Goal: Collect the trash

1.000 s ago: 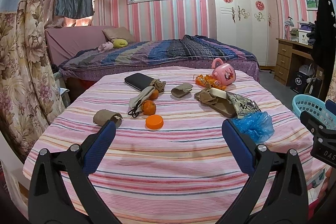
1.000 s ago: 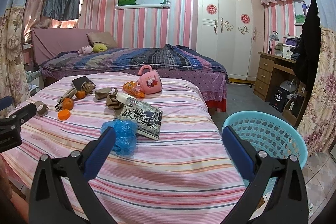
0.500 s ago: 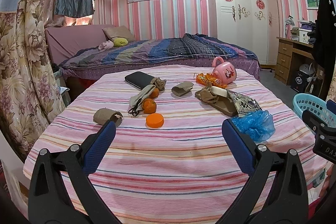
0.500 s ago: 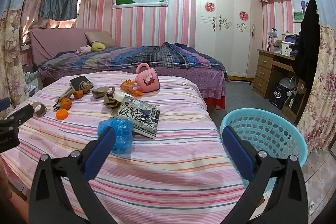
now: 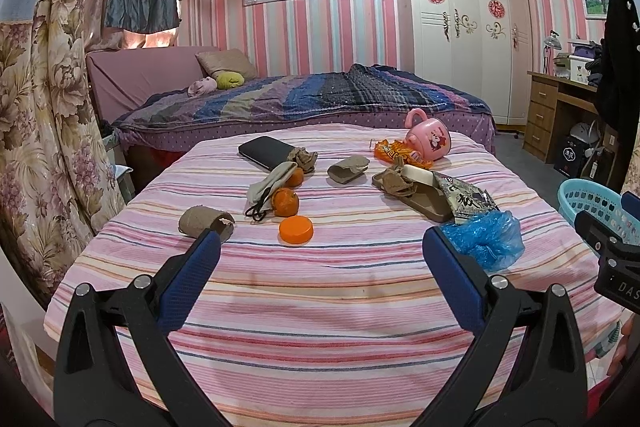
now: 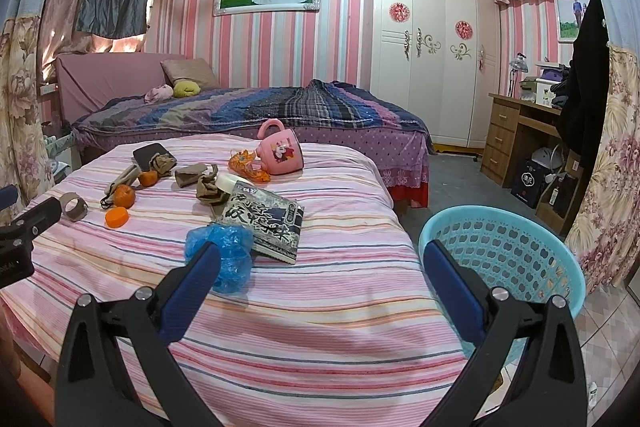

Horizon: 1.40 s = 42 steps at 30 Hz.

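- Biggest risk, as I judge it: the trash lies mixed with things worth keeping on the striped bed [image 5: 320, 307], so a hasty grab could take the wrong item; the crumpled blue plastic bag [image 6: 224, 251] touches the corner of the printed packet [image 6: 266, 221], and a wide bite could drag both
- The blue plastic bag is thin and slack, so it will likely slip or trail from a shallow pinch, spilling short of the basket [image 6: 508, 247]
- The basket sits on the floor just beside the bed's right edge, below mattress level; a release too early would drop trash on the tiles
- The cardboard tube [image 5: 204, 223], orange cap [image 5: 296, 230] and tangerines [image 5: 285, 202] are round and may roll on the soft bedding if nudged
- Left tongs [image 5: 320, 267]: spread wide, empty, hanging over the near bedding, touching nothing; the cardboard tube shows just past the left fingertip
- Right tongs [image 6: 320, 275]: also spread wide and empty, its left fingertip overlapping the blue plastic bag in the right wrist view; contact cannot be told
- Nothing appears collected yet; what shows of the basket looks empty
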{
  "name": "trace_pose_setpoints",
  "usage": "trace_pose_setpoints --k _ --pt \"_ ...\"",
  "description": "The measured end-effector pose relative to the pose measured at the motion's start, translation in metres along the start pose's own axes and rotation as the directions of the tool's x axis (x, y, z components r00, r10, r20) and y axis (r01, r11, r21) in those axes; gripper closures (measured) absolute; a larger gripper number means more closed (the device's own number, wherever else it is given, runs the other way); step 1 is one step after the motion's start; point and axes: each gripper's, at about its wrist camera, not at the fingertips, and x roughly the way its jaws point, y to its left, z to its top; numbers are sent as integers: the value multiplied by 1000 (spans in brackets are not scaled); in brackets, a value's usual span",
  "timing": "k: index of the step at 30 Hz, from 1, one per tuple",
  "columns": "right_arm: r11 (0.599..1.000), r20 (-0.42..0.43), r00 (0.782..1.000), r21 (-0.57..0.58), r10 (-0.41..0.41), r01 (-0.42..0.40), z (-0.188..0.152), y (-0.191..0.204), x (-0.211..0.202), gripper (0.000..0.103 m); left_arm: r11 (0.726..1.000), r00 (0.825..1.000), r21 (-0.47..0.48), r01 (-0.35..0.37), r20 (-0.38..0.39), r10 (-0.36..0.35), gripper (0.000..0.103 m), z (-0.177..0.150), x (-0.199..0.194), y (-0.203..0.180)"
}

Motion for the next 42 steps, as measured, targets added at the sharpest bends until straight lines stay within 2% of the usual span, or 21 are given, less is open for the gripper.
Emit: trace_pose_setpoints --k 42 --pt "1000 -3 1000 -1 -4 4 0 -3 0 4 1000 1000 4 -2 1 2 5 0 0 2"
